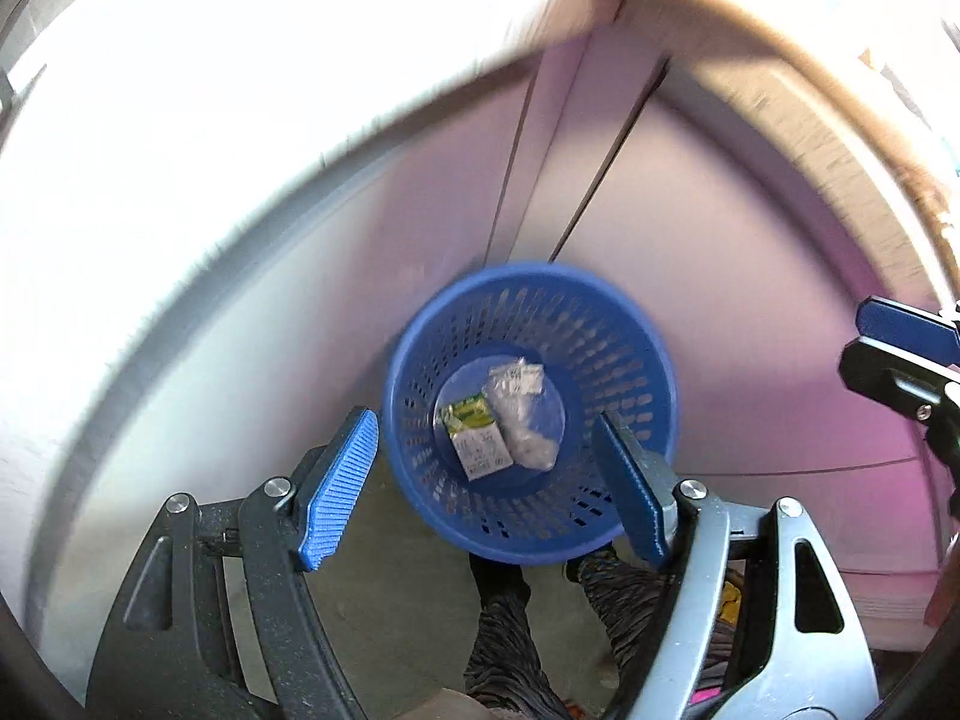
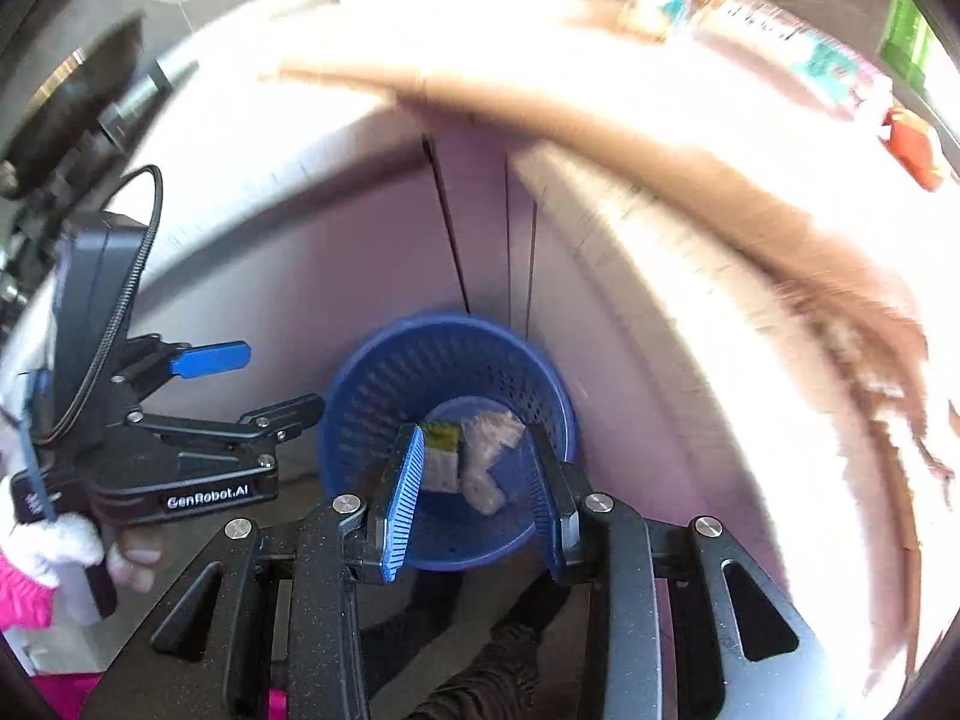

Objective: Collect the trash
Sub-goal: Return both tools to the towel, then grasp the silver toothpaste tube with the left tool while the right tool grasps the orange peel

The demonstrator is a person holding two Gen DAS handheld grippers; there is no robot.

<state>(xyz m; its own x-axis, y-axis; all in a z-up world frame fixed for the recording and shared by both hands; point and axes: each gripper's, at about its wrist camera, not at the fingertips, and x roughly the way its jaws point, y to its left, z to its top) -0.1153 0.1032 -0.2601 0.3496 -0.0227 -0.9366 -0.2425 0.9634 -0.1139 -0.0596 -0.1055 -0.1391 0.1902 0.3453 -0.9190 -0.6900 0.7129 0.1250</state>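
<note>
A blue perforated trash basket [image 1: 606,324] stands on the floor against white cabinets; it also shows in the right wrist view [image 2: 384,384]. Inside lie a small green and white carton [image 1: 477,441] and a crumpled clear plastic wrapper [image 1: 522,414], both also seen in the right wrist view, carton [image 2: 441,456] and wrapper [image 2: 489,462]. My left gripper [image 1: 489,480] hangs open and empty above the basket. My right gripper [image 2: 474,492] is also open and empty above it. The left gripper shows from the side in the right wrist view [image 2: 240,384].
White cabinet doors [image 1: 720,300] rise behind the basket under a wood-edged counter [image 1: 840,138]. Bottles and packets [image 2: 810,42] lie blurred on the counter top. The person's dark-clad legs [image 1: 510,630] stand on the grey floor [image 1: 390,600] below the basket.
</note>
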